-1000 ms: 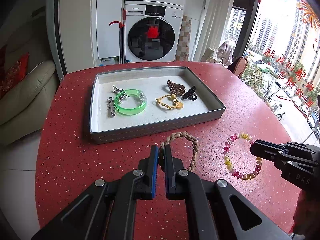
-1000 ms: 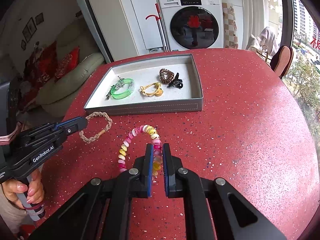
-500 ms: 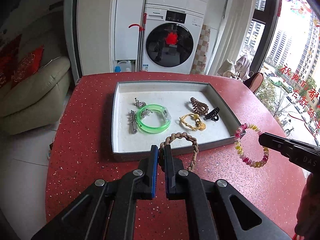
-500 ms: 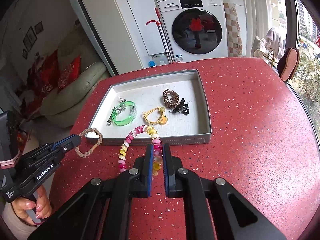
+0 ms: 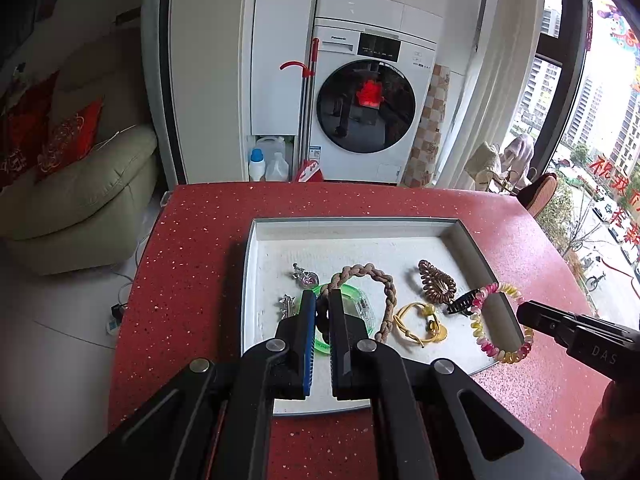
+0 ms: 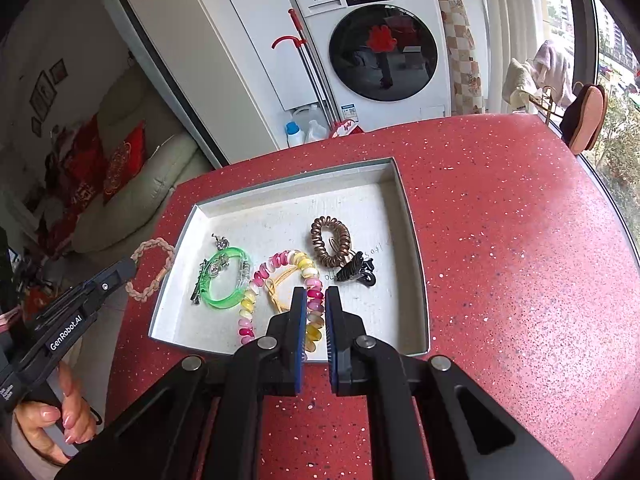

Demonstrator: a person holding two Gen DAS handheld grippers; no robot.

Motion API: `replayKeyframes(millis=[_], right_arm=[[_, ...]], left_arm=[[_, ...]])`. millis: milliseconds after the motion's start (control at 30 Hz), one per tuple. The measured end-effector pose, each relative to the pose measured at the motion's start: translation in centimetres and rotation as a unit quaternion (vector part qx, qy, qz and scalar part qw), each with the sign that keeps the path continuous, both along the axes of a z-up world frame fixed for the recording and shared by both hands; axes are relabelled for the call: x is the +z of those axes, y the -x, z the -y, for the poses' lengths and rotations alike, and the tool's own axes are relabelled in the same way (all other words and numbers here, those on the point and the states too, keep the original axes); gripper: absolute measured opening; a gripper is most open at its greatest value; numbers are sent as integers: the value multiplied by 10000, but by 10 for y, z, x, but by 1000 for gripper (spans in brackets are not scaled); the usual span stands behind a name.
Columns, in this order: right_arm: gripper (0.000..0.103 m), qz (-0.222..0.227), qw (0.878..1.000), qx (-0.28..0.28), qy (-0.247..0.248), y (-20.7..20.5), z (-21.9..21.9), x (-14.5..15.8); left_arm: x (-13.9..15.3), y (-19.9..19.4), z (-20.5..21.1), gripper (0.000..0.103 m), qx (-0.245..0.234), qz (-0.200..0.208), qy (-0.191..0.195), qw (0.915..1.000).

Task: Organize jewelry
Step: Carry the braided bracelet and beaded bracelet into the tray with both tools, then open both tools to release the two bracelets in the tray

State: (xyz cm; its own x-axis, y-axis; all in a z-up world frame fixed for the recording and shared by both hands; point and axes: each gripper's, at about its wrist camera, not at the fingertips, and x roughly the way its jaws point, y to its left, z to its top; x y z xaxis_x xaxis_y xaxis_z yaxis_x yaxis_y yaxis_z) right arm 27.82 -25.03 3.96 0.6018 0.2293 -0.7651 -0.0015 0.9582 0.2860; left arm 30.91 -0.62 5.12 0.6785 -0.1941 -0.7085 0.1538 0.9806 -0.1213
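My left gripper [image 5: 319, 300] is shut on a braided tan bracelet [image 5: 372, 276] and holds it above the grey tray [image 5: 352, 229]; the bracelet also shows in the right wrist view [image 6: 154, 270] at the tray's left edge. My right gripper [image 6: 316, 298] is shut on a pink-and-yellow spiral hair tie [image 6: 280, 264], held over the tray's front; it also shows in the left wrist view [image 5: 486, 336]. In the tray lie a green bangle [image 6: 228, 280], a yellow cord piece [image 6: 286, 280], a brown spiral tie [image 6: 330, 240], a black claw clip [image 6: 356, 272] and silver clips [image 5: 302, 278].
The tray stands on a red speckled table [image 6: 520, 260]. A washing machine [image 5: 368, 104] and a beige sofa [image 5: 80, 196] stand beyond the table's far edge. A window is on the right.
Both grippers have risen and moved forward, carrying the braided bracelet and the spiral hair tie from over the table in front of the tray to above the tray.
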Motion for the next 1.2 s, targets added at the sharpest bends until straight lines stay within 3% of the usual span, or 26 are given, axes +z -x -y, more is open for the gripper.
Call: replayKeyframes(millis=[467,767,1100,1200], right_arm=[[10,-409,9985,-370,-15,-28,13,-50],[10,-418,9981,-340,291,-30,7,-60],[10,-512,9974,-264,442,-28,4,-66],[18,-488,9978,-249,376,-27,4,-62]], left_arm=[[-64,-19,19,24,68,-477,-423,9979],[-83,-20,28,24,60,-561,-692,9960],[-83,-16,32,24,57,-466,-822,9955],[-81,-14,31,24,81,-437,-805,9958]])
